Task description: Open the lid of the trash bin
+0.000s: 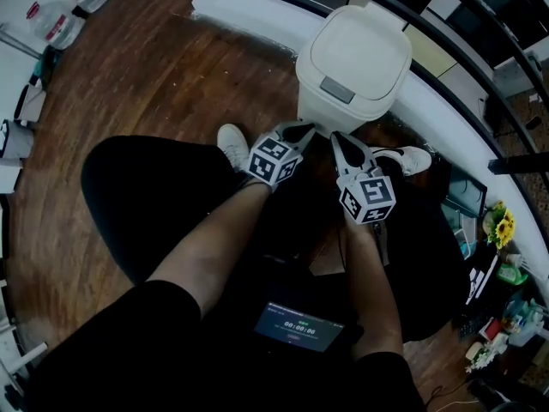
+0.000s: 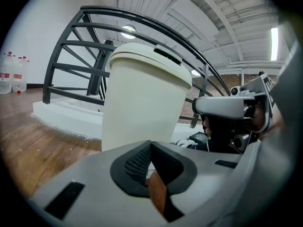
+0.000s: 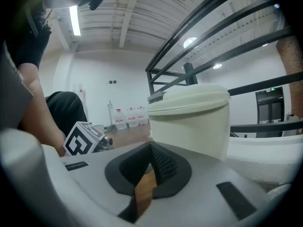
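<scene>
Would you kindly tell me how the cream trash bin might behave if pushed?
The trash bin looks like moulded plastic, so it is probably light and stiff. Standing free on the smooth wooden floor, it may slide or tip under a sideways push. Its glossy lid could be slippery.

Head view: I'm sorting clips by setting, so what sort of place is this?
Probably a large indoor hall or studio: wooden floor, a curved black railing on a white base, and a high ceiling with a strip light.
</scene>
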